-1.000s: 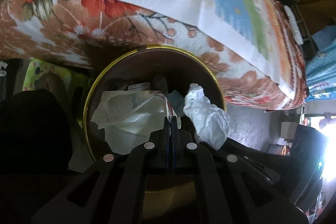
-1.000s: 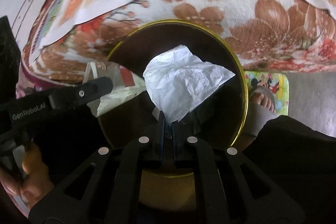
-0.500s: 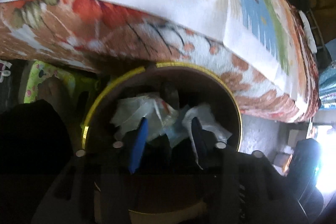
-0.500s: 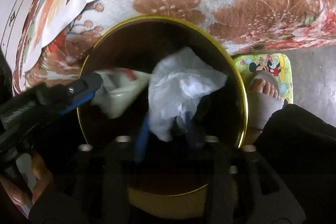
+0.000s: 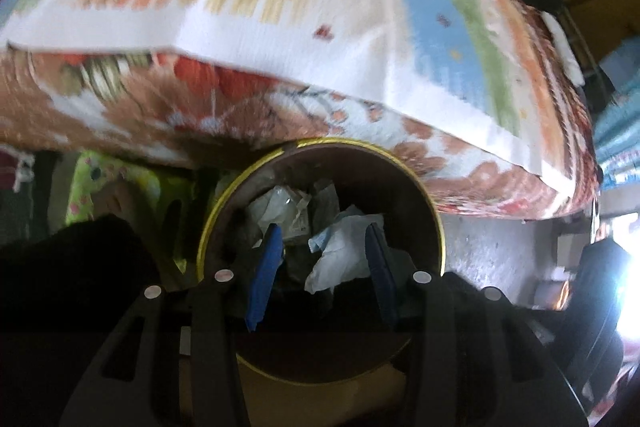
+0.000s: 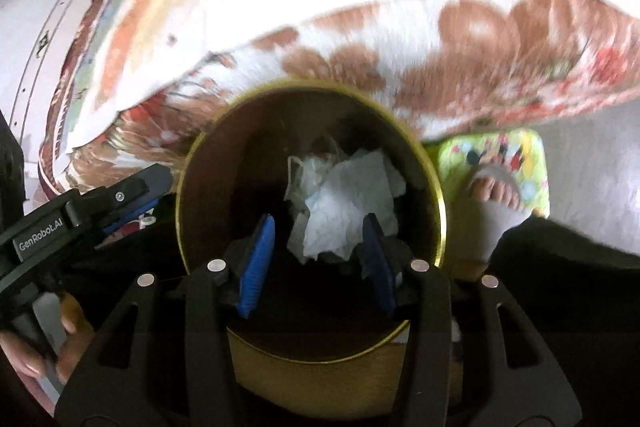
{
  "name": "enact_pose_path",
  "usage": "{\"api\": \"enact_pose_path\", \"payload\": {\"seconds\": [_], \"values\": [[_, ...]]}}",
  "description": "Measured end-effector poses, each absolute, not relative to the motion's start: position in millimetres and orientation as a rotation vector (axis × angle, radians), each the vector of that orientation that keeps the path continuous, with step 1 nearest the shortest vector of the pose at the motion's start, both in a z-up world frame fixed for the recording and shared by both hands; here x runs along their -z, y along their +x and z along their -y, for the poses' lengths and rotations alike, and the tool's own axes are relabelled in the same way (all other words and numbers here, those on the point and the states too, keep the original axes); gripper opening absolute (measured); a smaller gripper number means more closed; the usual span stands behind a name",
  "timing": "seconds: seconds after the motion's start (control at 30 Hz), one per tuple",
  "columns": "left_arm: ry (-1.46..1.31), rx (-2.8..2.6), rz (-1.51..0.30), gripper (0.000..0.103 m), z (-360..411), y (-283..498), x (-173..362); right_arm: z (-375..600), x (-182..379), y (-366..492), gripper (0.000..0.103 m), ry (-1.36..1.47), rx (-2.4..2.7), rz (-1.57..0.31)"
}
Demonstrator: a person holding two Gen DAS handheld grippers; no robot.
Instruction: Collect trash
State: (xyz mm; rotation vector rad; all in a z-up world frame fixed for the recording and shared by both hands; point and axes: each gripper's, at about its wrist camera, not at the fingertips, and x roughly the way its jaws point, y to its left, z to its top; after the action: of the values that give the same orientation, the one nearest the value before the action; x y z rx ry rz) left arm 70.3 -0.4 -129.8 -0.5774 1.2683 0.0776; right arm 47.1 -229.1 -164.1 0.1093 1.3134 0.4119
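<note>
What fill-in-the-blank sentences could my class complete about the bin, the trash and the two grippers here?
1. The crumpled white paper lies ___ the round bin.
2. The bin's rim is coloured ___.
3. The jaws of the right gripper and the left gripper stand ___.
4. The pads are coloured ___.

Missing words: inside; gold; open; blue

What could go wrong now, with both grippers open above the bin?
1. The crumpled white paper lies on top of the pile in the bin; it might snag on a blue pad of the right gripper and be pulled out.
2. The left gripper hangs low over the bin, so it may bump the gold rim.
</note>
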Motion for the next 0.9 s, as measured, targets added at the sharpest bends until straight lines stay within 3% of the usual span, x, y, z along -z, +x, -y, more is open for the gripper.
{"api": "enact_pose_path", "payload": {"seconds": [0.27, 0.33, 0.53, 0.73, 0.9], "values": [[-0.323, 0.035, -1.11, 0.054, 13, 25, 65, 237, 107, 20, 0.055, 0.022, -0.496, -1.111], [-0.271, 0.061, -1.071, 0.063, 18, 12, 56, 236, 95, 7, 0.057, -0.004, -0.532, -1.069], [-0.21, 0.126, -1.006, 0.077, 29, -26, 45, 240, 78, -32, 0.068, -0.07, -0.586, -0.983], [-0.271, 0.136, -0.971, 0.097, 22, -50, 46, 251, 69, -65, 0.089, -0.107, -0.618, -0.916], [-0.209, 0.08, -0.987, 0.097, 26, -54, 54, 253, 71, -72, 0.094, -0.112, -0.638, -0.921]]}}
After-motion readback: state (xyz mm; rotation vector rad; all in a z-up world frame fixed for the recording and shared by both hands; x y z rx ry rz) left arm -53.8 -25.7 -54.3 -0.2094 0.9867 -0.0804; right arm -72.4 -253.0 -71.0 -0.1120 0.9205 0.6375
